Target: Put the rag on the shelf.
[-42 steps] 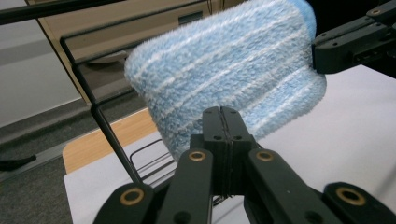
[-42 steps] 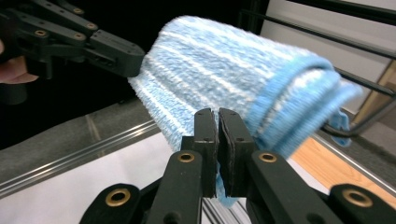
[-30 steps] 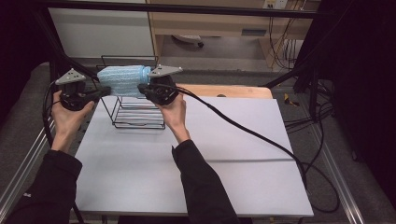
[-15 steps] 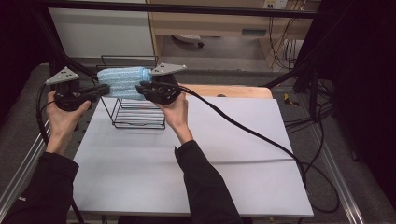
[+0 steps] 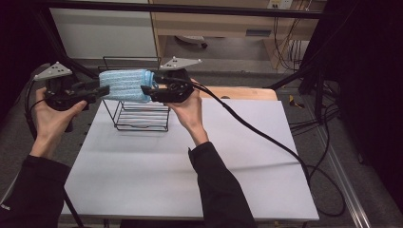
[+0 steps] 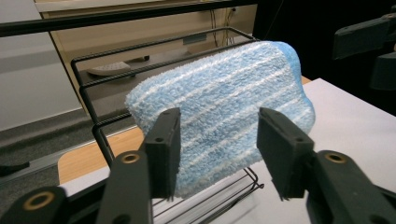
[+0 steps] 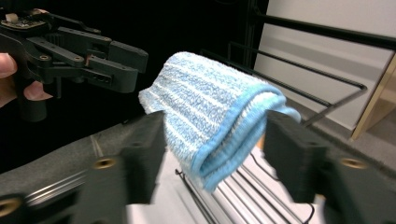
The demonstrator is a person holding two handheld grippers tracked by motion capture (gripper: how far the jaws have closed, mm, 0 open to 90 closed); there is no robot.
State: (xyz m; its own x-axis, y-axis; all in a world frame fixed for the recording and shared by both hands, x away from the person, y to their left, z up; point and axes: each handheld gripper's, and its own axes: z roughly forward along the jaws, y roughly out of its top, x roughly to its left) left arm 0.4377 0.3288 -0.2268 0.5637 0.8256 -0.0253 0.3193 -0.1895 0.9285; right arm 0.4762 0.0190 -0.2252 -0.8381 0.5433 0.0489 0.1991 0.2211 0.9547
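While both hands hold their tools level at the far left of the table, the scene reads as follows.

Towel: a folded blue-and-white striped towel [image 5: 124,85] hangs over the top rail of the wire rack, at about 11 o'clock on the table in the high view; its fold lies on the rail and both halves hang down.

Towel edge: in the right gripper view the towel [image 7: 212,112] shows a plain blue hem that runs around its near end.

Rack: a black wire rack [image 5: 141,116] stands on the white table [image 5: 190,180] near the far left corner, at 10 to 11 o'clock from the table's middle.

Left gripper: the left gripper [image 5: 100,90] sits at 9 o'clock of the towel, its tips at the towel's left end; in the left gripper view its jaws stand wide apart with the towel [image 6: 224,112] seen between them, and they hold nothing.

Right gripper: the right gripper [image 5: 147,90] sits at 3 o'clock of the towel, its tips at the towel's right end; in its own view the jaws are spread wide to either side of the hem, gripping nothing.

Contact: whether either tip touches the cloth cannot be told.

Cable: a black cable [image 5: 266,137] trails from the right gripper toward 4 o'clock across the table.
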